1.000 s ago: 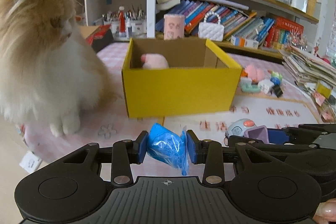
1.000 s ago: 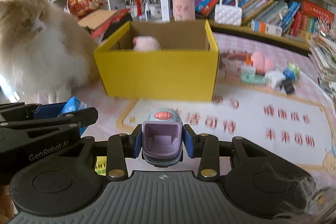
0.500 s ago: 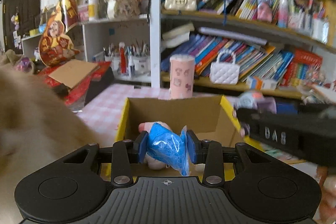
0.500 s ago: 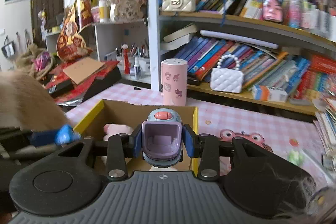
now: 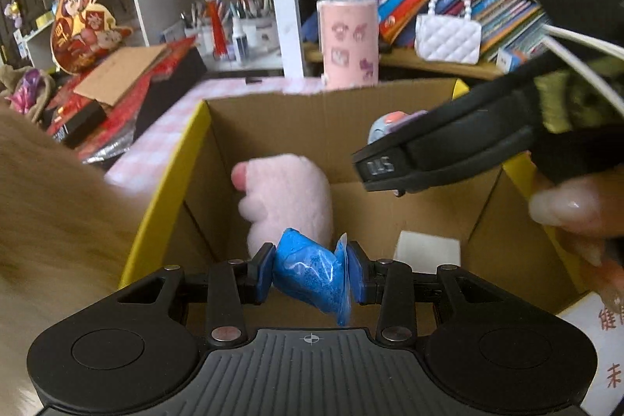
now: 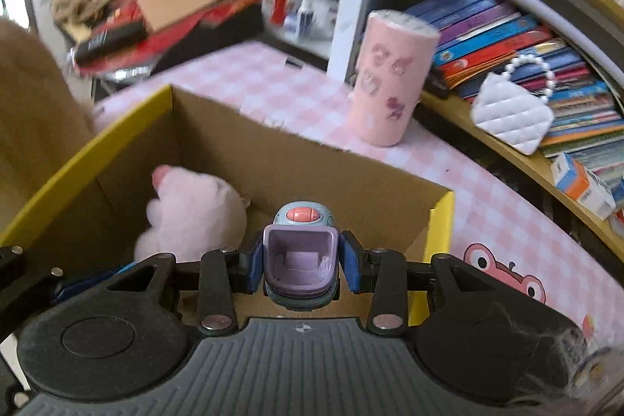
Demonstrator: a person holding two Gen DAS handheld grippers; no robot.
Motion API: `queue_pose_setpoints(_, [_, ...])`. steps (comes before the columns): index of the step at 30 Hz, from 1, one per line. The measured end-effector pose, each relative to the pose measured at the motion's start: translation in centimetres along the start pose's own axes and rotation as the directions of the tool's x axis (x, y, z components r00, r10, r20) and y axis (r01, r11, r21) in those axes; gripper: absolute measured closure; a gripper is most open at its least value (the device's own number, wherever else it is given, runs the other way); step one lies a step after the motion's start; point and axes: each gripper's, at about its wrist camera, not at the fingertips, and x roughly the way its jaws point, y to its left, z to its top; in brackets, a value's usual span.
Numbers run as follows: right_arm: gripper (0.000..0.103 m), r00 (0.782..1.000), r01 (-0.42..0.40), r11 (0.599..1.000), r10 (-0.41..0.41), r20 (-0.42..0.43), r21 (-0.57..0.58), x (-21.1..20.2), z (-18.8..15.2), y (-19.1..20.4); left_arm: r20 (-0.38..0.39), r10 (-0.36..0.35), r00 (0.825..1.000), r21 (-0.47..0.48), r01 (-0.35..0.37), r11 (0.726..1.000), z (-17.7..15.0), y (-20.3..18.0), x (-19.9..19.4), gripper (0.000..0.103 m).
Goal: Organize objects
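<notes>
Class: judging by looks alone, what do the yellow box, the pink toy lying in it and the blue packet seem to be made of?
Yellow open-topped box: corrugated cardboard, brown matt inside, torn rim. Fluffy pink toy: plush fabric, fuzzy pile. Crinkled blue packet: probably thin glossy plastic film; it creases and glints.

cluttered home study, crowded bookshelves [image 6: 507,38], checked tablecloth [image 6: 296,92], pen pots [image 5: 241,22]

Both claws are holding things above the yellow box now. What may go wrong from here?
1. The right claw and left claw crowd one yellow box; they may collide.
2. The blue packet may land on the pink plush.
3. The cat beside the box may interfere.
</notes>
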Motion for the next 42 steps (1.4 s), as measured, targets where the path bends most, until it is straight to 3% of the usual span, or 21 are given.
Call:
queue_pose_setpoints(8, [0.065,0.998,0.014,0.999,-0.016,-0.067,-0.030,2.1,-0.2,0.2,-0.038,0.008,0.999,-0.008,-0.008,1.000,-0.2,-0.1,0.8,0.064])
queue_pose_setpoints(10, [0.062,0.998,0.024,1.000,-0.025,-0.055,-0.019,2.0,-0.1,0.2,-0.030,-0.003,1.000,-0.018,0.003,1.000,-0.1,0.1,0.5,0.056])
queue_pose_setpoints(11, [0.059,0.999,0.029,0.999,-0.029,-0.037,-0.014,1.7,0.0,0.1,-0.021,-0.008,1.000,-0.022,0.008,1.000,-0.1,0.2,0.2,0.052])
queue_pose_setpoints(13, [0.052,1.000,0.029,1.000,-0.029,0.008,-0.001,0.5,0.1,-0.1,0.013,-0.013,1.000,-0.025,0.013,1.000,0.1,0.3,-0.5,0.032])
queue_pose_setpoints(18, [0.052,0.991,0.038,0.996,-0.047,0.126,0.079,-4.1,0.0,-0.8,0.104,-0.016,0.994,-0.033,0.020,0.999,0.4,0.5,-3.7,0.030])
queue_pose_setpoints(24, [0.050,0.945,0.073,0.975,-0.134,0.299,0.208,-12.6,-2.2,-1.2,0.183,-0.027,0.983,-0.067,0.039,0.997,0.0,1.6,-8.1,0.019])
queue_pose_setpoints(27, [0.049,0.924,0.102,0.959,-0.190,0.333,0.265,-16.0,-4.7,-0.8,0.204,-0.035,0.978,-0.083,0.053,0.995,-0.9,2.2,-10.1,0.015])
queue_pose_setpoints(32, [0.049,0.914,0.155,0.937,-0.257,0.315,0.314,-18.9,-9.4,1.1,0.211,-0.050,0.976,-0.084,0.069,0.994,-3.5,2.8,-13.0,0.014])
queue_pose_setpoints(42, [0.049,0.929,0.258,0.901,-0.331,0.168,0.349,-20.6,-19.0,6.9,0.136,-0.007,0.991,-0.049,0.014,0.999,-10.4,3.4,-16.3,0.013])
